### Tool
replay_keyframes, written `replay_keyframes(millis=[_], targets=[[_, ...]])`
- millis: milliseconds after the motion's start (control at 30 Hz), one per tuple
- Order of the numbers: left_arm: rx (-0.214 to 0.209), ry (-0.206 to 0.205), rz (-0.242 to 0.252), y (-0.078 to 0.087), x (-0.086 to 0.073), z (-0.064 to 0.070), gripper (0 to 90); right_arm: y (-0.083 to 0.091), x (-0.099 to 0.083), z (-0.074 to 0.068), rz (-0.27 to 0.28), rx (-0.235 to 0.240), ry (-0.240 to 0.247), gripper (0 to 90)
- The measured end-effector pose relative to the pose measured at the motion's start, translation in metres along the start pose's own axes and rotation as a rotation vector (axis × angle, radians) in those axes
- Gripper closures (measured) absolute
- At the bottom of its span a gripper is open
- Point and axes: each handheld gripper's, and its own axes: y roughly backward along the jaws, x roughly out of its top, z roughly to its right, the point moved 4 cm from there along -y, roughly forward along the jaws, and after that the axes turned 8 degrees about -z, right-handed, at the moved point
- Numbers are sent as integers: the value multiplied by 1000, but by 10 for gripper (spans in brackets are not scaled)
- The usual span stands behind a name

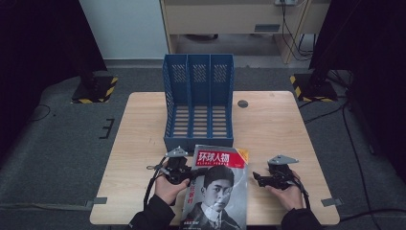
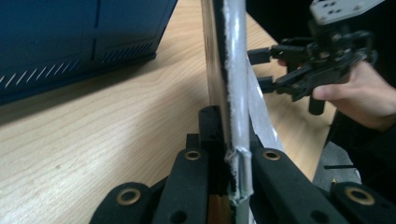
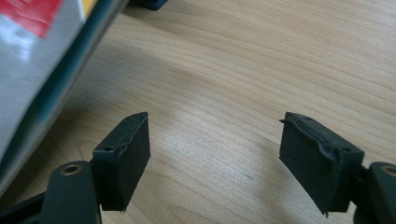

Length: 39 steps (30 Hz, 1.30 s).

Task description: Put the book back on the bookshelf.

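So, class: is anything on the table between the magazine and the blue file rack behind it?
Nothing visible. The left gripper holds the magazine just in front of the blue file rack, whose three slots look empty.

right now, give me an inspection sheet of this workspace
surface: wooden table, bare around the work
job's things: magazine lifted at the near edge; blue three-slot file rack behind it, slots empty
clutter: nothing seen
grippers: left gripper shut on the magazine's edge; right gripper open, apart from the magazine
cables: a cable trails from the left gripper; floor cables at right
surroundings: grey floor, striped stand feet, desk behind
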Motion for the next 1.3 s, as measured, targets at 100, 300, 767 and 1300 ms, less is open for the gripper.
replay_keyframes(millis=[100,300,767,1300], targets=[[-7,-7,11,5,4,4,863,-1,0,1,-3,-11,1,230],[-12,-25,14,14,10,9,864,-4,-2,1,-22,-36,17,200],[-6,-46,30,32,23,17,864,-8,-6,5,-33,-58,7,141],[-33,-75,145,64,57,31,865,-9,-8,7,-2,-53,3,123]])
